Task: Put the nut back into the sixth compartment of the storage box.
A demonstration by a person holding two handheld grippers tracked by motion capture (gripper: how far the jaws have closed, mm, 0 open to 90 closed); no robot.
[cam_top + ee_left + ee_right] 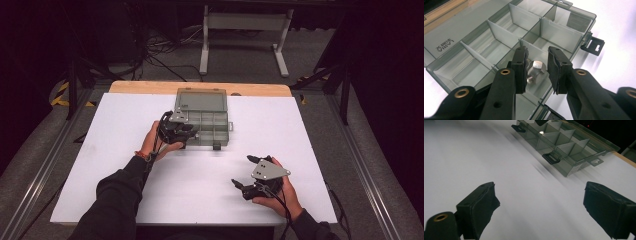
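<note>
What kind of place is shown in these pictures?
Probably a lab or recording workspace: a white table on a carpeted floor, cables behind it, a metal stand, and a clear compartment box laid out for handling practice.

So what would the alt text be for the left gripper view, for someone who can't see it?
A silver bolt sits between the left gripper's two black jaws, above a compartment of an open, smoky-clear box. Whether the pads press on the bolt cannot be told. The box rests on a white table, its black latch sticking out at the side.
</note>
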